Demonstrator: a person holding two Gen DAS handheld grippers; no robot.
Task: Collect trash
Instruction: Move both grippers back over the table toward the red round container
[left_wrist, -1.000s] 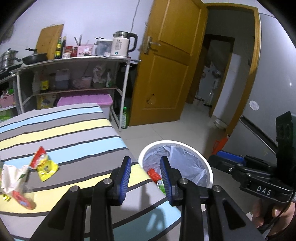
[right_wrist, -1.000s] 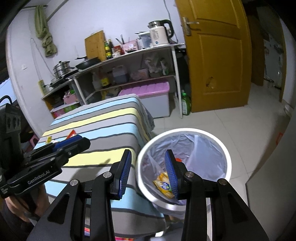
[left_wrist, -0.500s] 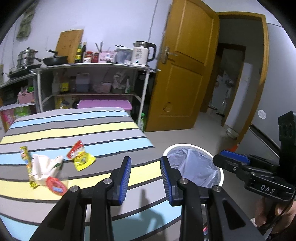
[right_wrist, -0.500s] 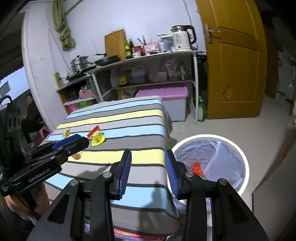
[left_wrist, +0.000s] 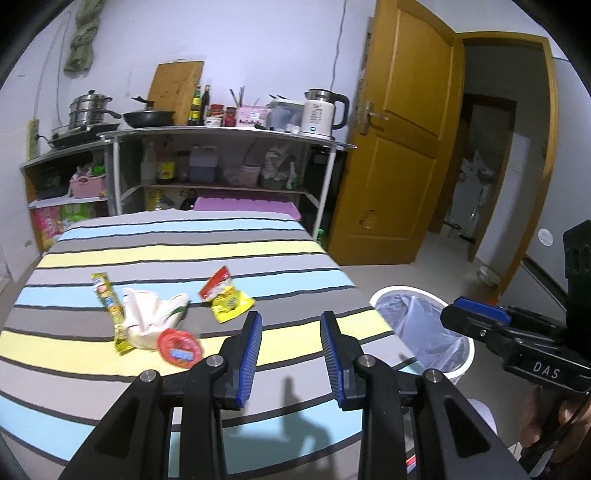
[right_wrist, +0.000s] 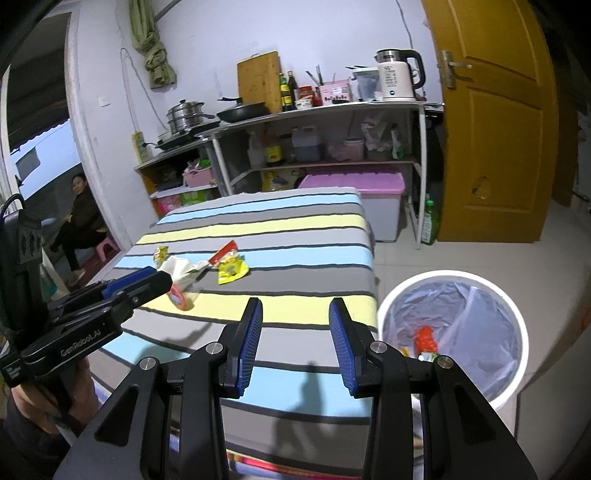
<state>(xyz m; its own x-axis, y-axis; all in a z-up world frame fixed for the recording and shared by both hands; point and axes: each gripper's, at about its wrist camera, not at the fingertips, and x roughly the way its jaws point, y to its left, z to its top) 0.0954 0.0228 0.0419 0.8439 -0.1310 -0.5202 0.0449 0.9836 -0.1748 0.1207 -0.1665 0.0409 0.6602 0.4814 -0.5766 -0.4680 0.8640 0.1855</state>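
Trash (left_wrist: 221, 302) lay clustered on the striped bench (left_wrist: 184, 251) | left tongs (left_wrist: 291, 350) gaped empty | right tongs (right_wrist: 295, 341) gaped empty | white bin (right_wrist: 517, 321) beside bench.

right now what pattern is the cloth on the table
Horizontal stripes of grey, light blue and pale yellow with thin black lines on the tablecloth; clearest in the left wrist view.

On the striped table (left_wrist: 258, 254) lie four pieces of trash, namely one yellow stick packet (left_wrist: 107, 295), one crumpled white tissue (left_wrist: 147, 317), one red round lid (left_wrist: 180, 348) and one red-and-yellow snack wrapper (left_wrist: 225, 297), beside one white bin (right_wrist: 450, 336) at lower right and two hand-held grippers.
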